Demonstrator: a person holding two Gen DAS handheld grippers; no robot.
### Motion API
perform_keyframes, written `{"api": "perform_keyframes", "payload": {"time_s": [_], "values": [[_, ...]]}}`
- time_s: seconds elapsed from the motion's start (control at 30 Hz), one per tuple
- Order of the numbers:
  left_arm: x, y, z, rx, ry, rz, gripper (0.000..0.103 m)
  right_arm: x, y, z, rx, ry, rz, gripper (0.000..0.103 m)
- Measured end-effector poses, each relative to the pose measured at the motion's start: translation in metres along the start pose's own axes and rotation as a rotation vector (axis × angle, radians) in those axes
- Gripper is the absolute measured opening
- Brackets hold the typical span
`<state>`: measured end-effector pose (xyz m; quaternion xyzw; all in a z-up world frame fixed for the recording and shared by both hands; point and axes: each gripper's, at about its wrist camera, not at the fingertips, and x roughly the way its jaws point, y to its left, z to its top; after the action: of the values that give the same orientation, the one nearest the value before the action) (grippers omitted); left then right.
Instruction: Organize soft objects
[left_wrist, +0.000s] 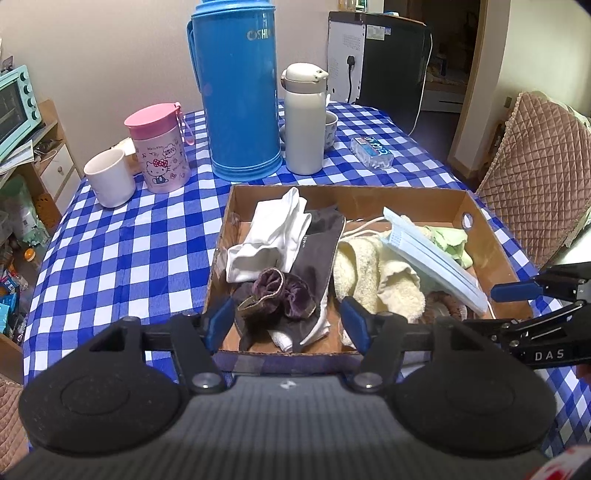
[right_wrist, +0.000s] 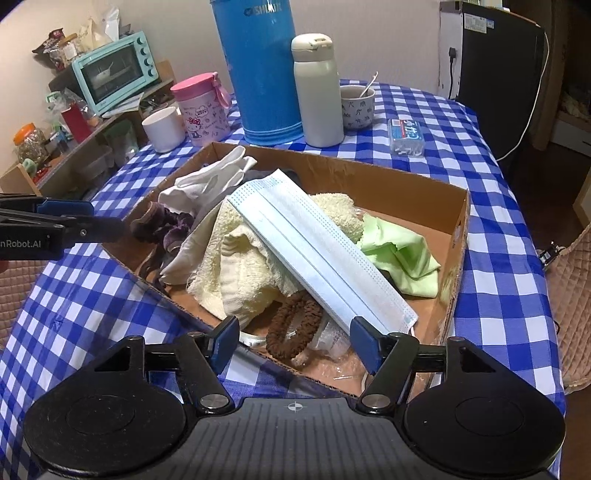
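Observation:
A shallow cardboard box (left_wrist: 406, 197) (right_wrist: 369, 177) on the checked table holds soft things: white gloves (left_wrist: 273, 232) (right_wrist: 207, 181), a dark grey cloth (left_wrist: 314, 254), a purple scrunchie (left_wrist: 280, 291) (right_wrist: 162, 225), a cream towel (left_wrist: 373, 273) (right_wrist: 243, 273), a blue face mask (left_wrist: 432, 254) (right_wrist: 317, 251), a green cloth (left_wrist: 450, 240) (right_wrist: 399, 254) and a brown scrunchie (right_wrist: 291, 325). My left gripper (left_wrist: 286, 325) is open at the box's near edge, its jaws either side of the purple scrunchie. My right gripper (right_wrist: 291, 343) is open over the near corner by the brown scrunchie and the mask's end.
Behind the box stand a blue thermos (left_wrist: 240, 92), a white bottle (left_wrist: 304, 118), a pink Hello Kitty cup (left_wrist: 160, 147), a white mug (left_wrist: 110, 177), a small cup (right_wrist: 356, 107) and a cotton-swab box (right_wrist: 406, 136). A quilted chair (left_wrist: 535, 177) is at the right.

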<state>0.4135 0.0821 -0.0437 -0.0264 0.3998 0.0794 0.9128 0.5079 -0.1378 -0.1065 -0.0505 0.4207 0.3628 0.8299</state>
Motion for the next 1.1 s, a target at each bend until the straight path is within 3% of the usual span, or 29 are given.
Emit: {"api": "perform_keyframes", "payload": {"time_s": [0.27, 0.37, 0.77, 1.1], "values": [[-0.023, -0.014, -0.008, 0.006, -0.028, 0.035, 0.066, -0.022, 0.004, -0.006, 0.007, -0.041, 0.01, 0.068], [-0.036, -0.022, -0.015, 0.033, -0.053, 0.074, 0.074, -0.031, 0.007, -0.009, 0.002, -0.051, 0.009, 0.068], [-0.104, -0.023, -0.049, -0.055, -0.083, 0.098, 0.074, -0.079, 0.034, -0.029, -0.026, -0.153, -0.027, 0.068], [-0.16, -0.012, -0.083, -0.102, -0.072, 0.086, 0.074, -0.123, 0.068, -0.054, 0.053, -0.169, -0.02, 0.068]]}}
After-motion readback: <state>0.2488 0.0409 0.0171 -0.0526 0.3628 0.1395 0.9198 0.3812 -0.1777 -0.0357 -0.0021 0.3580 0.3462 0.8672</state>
